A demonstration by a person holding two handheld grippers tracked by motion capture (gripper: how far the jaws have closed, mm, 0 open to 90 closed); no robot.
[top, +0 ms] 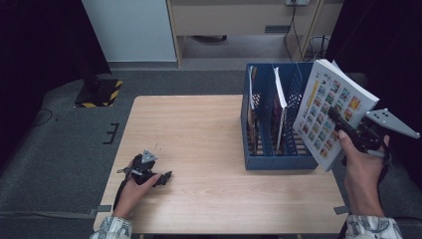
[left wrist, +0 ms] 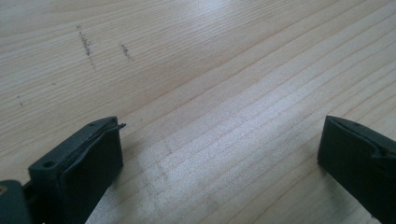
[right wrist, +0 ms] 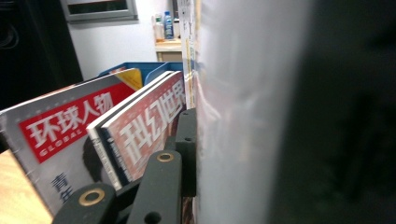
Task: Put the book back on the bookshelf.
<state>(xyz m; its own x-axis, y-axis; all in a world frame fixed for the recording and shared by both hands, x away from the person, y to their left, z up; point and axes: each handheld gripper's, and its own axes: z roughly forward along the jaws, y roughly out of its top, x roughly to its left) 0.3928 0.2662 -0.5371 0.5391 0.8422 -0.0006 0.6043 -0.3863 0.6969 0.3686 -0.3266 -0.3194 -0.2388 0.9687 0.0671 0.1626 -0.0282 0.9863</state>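
A white book (top: 333, 112) with a grid of small colour pictures on its cover hangs tilted over the right end of the blue file rack (top: 271, 162). My right gripper (top: 339, 123) is shut on the book's lower edge. In the right gripper view the book (right wrist: 243, 116) stands as a pale blurred slab against one black jaw. Two magazines (top: 253, 114) (top: 279, 107) stand upright in the rack's slots; their red-titled covers (right wrist: 60, 140) (right wrist: 144, 135) lean just left of the held book. My left gripper (top: 164, 177) lies on the wooden table (top: 199, 129) at the front left, open (left wrist: 219, 135) over bare wood.
The rack stands at the table's right side, its right end close to the table edge. A yellow-and-black striped base (top: 102, 92) sits on the floor beyond the table's far left corner. Cabinets and cables line the back wall.
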